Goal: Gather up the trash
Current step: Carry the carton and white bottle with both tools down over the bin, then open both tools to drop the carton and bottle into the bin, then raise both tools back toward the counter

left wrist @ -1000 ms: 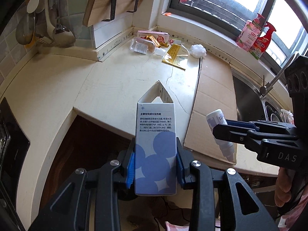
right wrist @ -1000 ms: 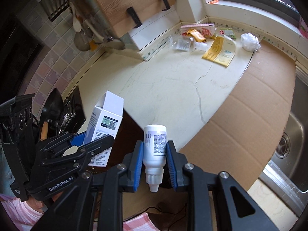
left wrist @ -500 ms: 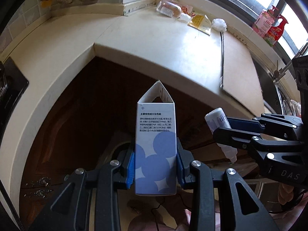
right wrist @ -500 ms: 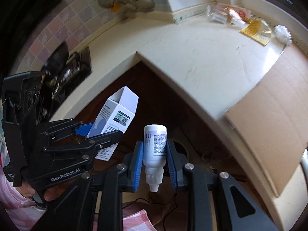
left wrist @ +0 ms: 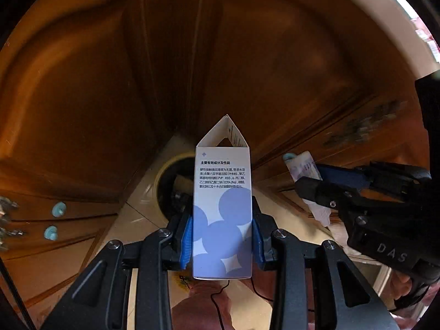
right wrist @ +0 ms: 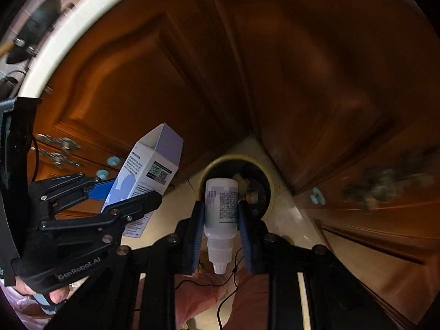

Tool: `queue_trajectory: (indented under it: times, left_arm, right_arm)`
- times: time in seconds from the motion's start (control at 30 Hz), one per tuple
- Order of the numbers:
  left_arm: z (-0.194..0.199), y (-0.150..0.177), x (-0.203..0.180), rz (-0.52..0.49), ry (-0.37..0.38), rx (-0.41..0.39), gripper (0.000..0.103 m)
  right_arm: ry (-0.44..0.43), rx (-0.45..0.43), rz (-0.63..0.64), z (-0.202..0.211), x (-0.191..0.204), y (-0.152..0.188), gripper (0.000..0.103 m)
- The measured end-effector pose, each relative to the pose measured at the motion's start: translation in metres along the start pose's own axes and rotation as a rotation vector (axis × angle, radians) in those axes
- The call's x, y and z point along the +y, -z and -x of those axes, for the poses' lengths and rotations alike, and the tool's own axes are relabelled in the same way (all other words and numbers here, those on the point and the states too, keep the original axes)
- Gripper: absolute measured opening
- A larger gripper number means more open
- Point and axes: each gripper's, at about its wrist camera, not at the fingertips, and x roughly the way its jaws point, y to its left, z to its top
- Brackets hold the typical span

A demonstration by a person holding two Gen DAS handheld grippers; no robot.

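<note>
In the left wrist view, the left gripper (left wrist: 222,243) is clenched on a white carton with blue-violet circles (left wrist: 222,220), its blue pads (left wrist: 186,243) pressing both long sides. The carton stands upright between the fingers, its open flap end pointing away from the camera, a block of small printed text on the face toward the lens. Just beyond and below it sits a round trash bin (left wrist: 162,176) with a pale rim and dark inside, on a light tiled floor (left wrist: 137,214). Brown wooden cabinet doors (left wrist: 90,88) fill the background, with two pale blue knobs (left wrist: 58,209) at the left. To the right, the right gripper (left wrist: 316,185) comes in from the side, grasping a small white dropper bottle (left wrist: 304,166) whose nozzle points downward

In the right wrist view, the right gripper (right wrist: 221,231) is closed on the dropper bottle (right wrist: 221,206), its pads on either side of the labelled body; the nozzle points back toward the camera and the flat base points toward the bin. The trash bin (right wrist: 271,189) lies directly beyond the bottle, some scraps dimly visible inside it. On the left, the left gripper (right wrist: 123,195) holds the carton (right wrist: 148,173) tilted, its open end up and a QR code on one face. A hand (right wrist: 57,297) wraps that gripper's handle at the lower left. The edge of a pale countertop (right wrist: 68,35) curves across the upper left above the cabinet doors (right wrist: 316,82)
</note>
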Motion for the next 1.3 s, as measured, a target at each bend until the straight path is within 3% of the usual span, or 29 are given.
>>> queue_trajectory:
  times: [0.17,0.2,0.23,0.33,0.57,0.77,0.93,1.1,1.3]
  left_arm:
    - [-0.047,0.008,0.019,0.026,-0.038,0.023,0.034]
    - [-0.054,0.009,0.023,0.033,-0.054,0.03,0.039]
    - [-0.062,0.01,0.027,0.039,-0.062,0.042,0.052]
    - [-0.077,0.012,0.032,0.063,-0.101,0.057,0.068]
    - [-0.076,0.016,0.034,0.067,-0.139,0.03,0.068]
    - [-0.051,0.006,0.026,0.037,-0.164,-0.033,0.068]
    - [-0.014,-0.007,0.024,0.063,-0.135,-0.061,0.068]
    - [0.042,-0.026,0.017,0.078,-0.098,-0.105,0.068]
    - [0.116,-0.054,-0.005,0.038,-0.084,-0.212,0.068]
  right_arm:
    - [-0.018,0.048,0.006,-0.056,-0.006,0.003,0.026]
    - [-0.019,0.056,0.011,-0.065,-0.009,0.003,0.027]
    - [-0.008,0.07,0.023,-0.076,-0.009,0.002,0.03]
    - [0.034,0.105,0.046,-0.101,-0.009,-0.001,0.033]
    - [0.014,0.089,0.019,-0.106,-0.015,0.001,0.034]
    - [-0.026,0.029,0.026,-0.082,-0.017,0.007,0.034]
    - [-0.063,-0.043,0.033,-0.044,-0.01,0.005,0.034]
    - [-0.068,-0.098,0.052,0.009,0.008,-0.002,0.034]
    - [-0.078,-0.199,0.061,0.085,0.02,-0.014,0.034]
